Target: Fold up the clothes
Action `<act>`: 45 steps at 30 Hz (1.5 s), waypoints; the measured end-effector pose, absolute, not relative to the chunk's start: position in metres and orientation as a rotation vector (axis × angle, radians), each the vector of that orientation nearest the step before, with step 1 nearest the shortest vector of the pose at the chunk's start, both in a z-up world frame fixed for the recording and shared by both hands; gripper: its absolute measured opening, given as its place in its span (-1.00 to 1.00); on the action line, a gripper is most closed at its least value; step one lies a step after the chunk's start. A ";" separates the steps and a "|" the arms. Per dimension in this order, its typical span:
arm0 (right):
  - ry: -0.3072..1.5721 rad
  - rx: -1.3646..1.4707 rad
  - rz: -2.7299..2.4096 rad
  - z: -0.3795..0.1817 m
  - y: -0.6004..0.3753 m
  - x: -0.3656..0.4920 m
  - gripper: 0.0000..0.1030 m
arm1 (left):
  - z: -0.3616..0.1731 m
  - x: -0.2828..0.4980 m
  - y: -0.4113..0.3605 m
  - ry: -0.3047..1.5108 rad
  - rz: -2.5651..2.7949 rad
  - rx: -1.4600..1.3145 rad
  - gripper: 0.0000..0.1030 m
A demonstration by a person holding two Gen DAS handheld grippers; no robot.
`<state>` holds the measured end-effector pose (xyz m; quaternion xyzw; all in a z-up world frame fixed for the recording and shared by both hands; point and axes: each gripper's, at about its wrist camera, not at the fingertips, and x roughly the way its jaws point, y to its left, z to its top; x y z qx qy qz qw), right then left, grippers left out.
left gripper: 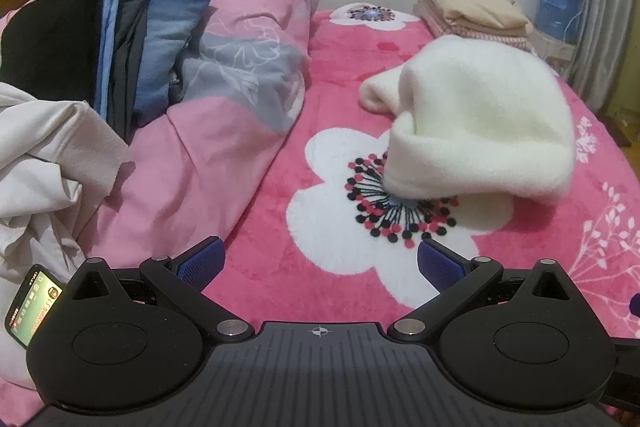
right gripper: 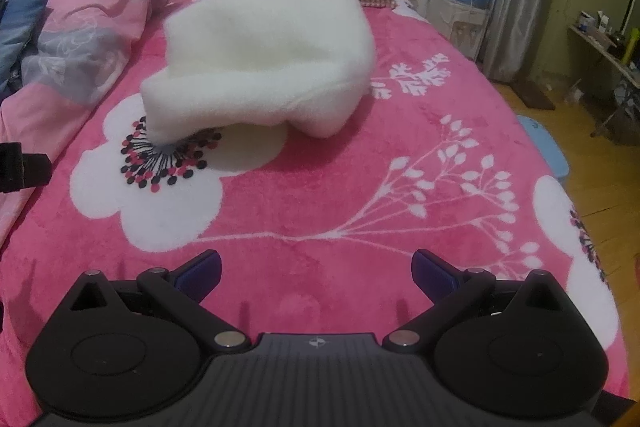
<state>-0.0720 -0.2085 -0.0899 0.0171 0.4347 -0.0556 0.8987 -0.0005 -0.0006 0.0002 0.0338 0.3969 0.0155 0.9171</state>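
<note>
On the blanket point(right gripper: 320, 203), white garment point(right gripper: 260, 55) lies loose

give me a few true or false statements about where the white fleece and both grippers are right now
1. The left gripper is open and holds nothing. True.
2. The white fleece garment lies flat and fully spread. False: it sits bunched in a mound on the pink floral blanket.
3. The right gripper is shut on the fleece. False: it is open, apart from it.
4. A folded beige stack sits behind the fleece. True.
</note>
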 end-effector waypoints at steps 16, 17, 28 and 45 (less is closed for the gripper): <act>0.872 0.047 -0.126 -0.076 -0.214 -0.079 1.00 | -0.001 -0.009 -0.003 0.828 0.066 0.042 1.00; 0.871 0.047 -0.128 -0.076 -0.214 -0.079 1.00 | -0.001 -0.009 -0.003 0.829 0.070 0.043 1.00; 0.892 0.033 -0.141 -0.074 -0.211 -0.077 1.00 | -0.005 -0.010 -0.014 0.797 0.077 0.129 1.00; 0.891 0.033 -0.152 -0.073 -0.214 -0.077 1.00 | -0.006 -0.013 -0.017 0.793 0.070 0.135 1.00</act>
